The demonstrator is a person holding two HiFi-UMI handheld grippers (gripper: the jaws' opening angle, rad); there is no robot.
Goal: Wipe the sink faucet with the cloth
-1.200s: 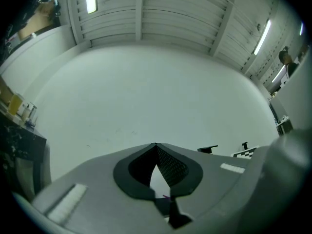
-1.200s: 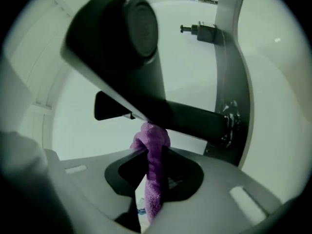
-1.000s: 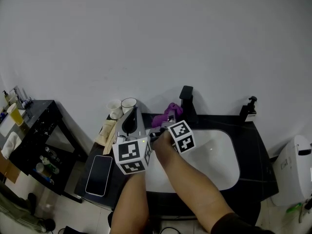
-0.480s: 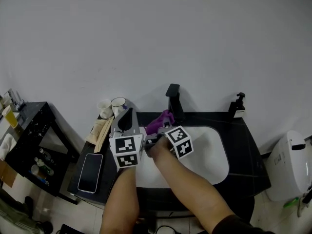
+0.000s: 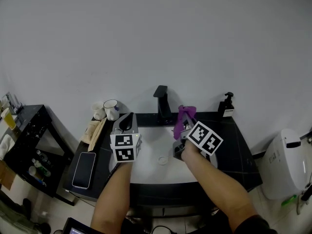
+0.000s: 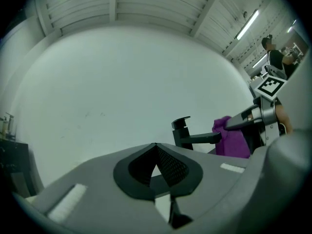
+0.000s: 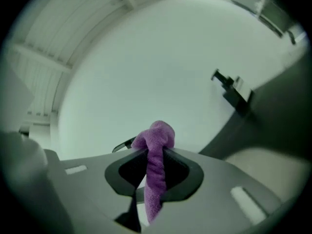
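Note:
The black faucet stands at the back of the white sink; it also shows in the left gripper view as the faucet. My right gripper is shut on the purple cloth, which it holds up just right of the faucet, a little apart from it. In its own view the cloth hangs bunched between the jaws of the right gripper. My left gripper hovers over the sink's left side, jaws shut on nothing; its left gripper view shows the cloth beside the spout.
A black soap dispenser stands at the counter's back right. Two white cups and a phone sit left of the sink. A black shelf is at far left and a white fixture at far right.
My right gripper has carried the purple cloth from the faucet's left side to its right side and raised it. The left gripper stays over the sink's left side.

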